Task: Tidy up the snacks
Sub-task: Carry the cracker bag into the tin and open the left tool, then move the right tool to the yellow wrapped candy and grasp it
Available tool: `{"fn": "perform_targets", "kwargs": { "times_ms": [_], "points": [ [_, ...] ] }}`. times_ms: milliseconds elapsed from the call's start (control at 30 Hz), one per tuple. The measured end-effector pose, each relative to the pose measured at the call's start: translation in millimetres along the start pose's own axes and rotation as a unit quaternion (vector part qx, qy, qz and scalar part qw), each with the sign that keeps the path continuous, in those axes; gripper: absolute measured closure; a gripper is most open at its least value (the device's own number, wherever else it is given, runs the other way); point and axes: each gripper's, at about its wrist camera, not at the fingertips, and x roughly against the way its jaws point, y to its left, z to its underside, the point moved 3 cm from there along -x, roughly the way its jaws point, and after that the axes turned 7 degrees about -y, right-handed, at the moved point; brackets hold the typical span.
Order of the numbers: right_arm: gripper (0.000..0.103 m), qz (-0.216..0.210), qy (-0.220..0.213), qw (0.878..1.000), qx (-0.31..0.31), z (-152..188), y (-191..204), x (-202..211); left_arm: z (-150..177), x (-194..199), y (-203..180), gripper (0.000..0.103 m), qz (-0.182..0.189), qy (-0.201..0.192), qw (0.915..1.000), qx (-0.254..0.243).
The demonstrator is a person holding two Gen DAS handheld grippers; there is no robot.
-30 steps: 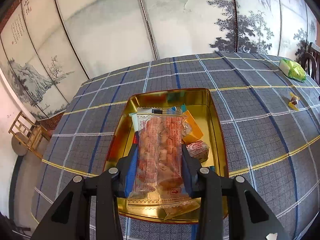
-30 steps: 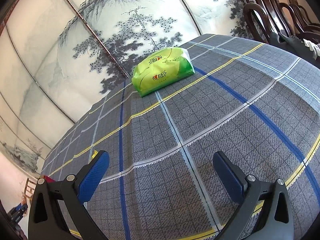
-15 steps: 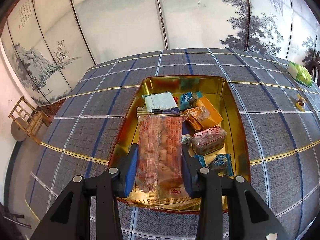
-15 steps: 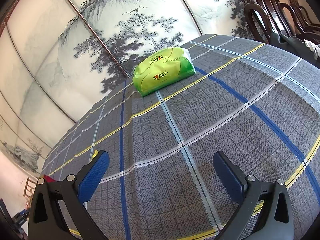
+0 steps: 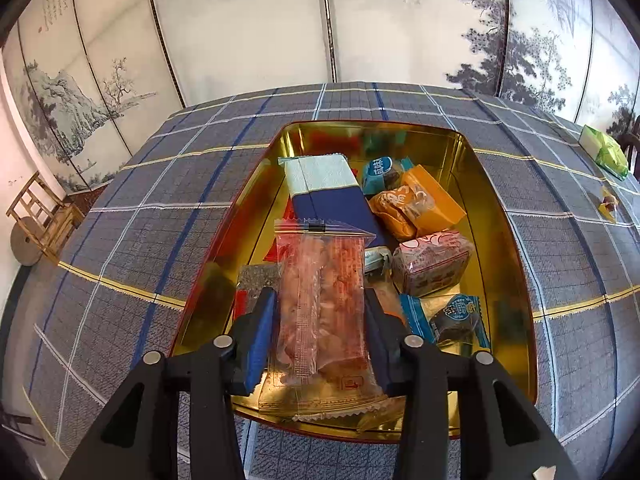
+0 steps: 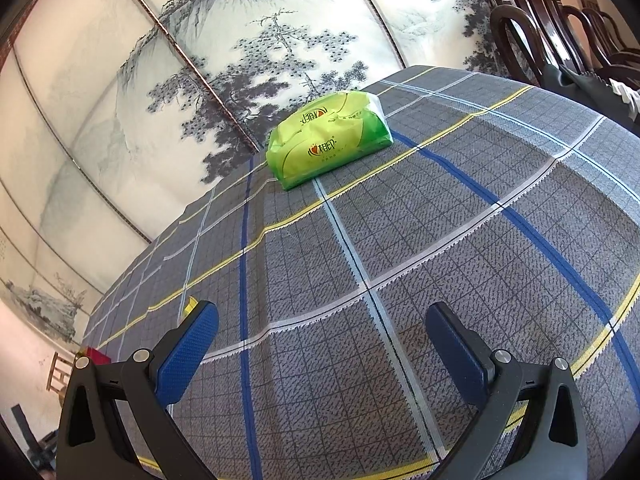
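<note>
My left gripper (image 5: 320,300) is shut on a clear packet of pinkish-orange crackers (image 5: 322,292), held over the near end of a gold tin tray (image 5: 508,248). The tray holds several snacks: a blue and white packet (image 5: 328,192), an orange packet (image 5: 416,204), a pink wrapped cake (image 5: 430,262), and small blue packets (image 5: 456,318). My right gripper (image 6: 320,320) is open and empty above the checked tablecloth, with a green packet (image 6: 328,140) lying farther ahead.
The green packet (image 5: 604,150) and a small yellow wrapped sweet (image 5: 608,204) lie on the cloth right of the tray. A painted screen stands behind the table. Dark wooden chairs (image 6: 540,32) are at the right. A small wooden chair (image 5: 36,216) stands at the left.
My left gripper has moved up and forward with the cracker packet, so more of the tray and its snacks shows. The right gripper has barely moved.
</note>
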Motion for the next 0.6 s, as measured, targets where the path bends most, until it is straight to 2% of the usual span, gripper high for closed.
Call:
{"fn": "perform_targets", "kwargs": {
  "times_ms": [33, 67, 133, 267, 367, 467, 600],
  "points": [
    [0.0, 0.001, 0.0, 1.0, 0.001, -0.4, 0.7, 0.3, 0.9, 1.9, 0.6, 0.037, 0.001, -0.005, 1.0, 0.002],
    [0.0, 0.003, 0.001, 1.0, 0.002, -0.6, 1.4, 0.3, 1.1, 6.1, 2.3, 0.032, 0.006, -0.016, 0.9998, 0.009],
    [0.0, 0.008, 0.006, 1.0, 0.005, -0.1, 3.4, -2.3, 0.7, 23.2, 6.9, 0.026, 0.026, -0.053, 0.998, 0.024],
    [0.0, 0.03, 0.034, 0.998, 0.053, 2.1, 21.4, -12.0, 1.6, 68.0, 18.8, 0.016, 0.036, -0.113, 0.9919, 0.044],
    [0.0, 0.01, 0.037, 0.994, 0.1, 8.2, 55.8, -11.3, 14.8, 111.4, 25.4, 0.009, 0.068, -0.156, 0.9825, 0.076],
    [0.0, -0.026, 0.058, 0.987, 0.147, 19.3, 96.7, -21.6, 36.1, 138.0, 18.1, 0.007, 0.074, -0.17, 0.9808, 0.06],
    [0.0, -0.016, 0.08, 0.981, 0.173, 34.8, 138.5, -47.8, 68.4, 147.1, 1.8, 0.007, 0.099, -0.143, 0.9837, 0.046]
  ]
}}
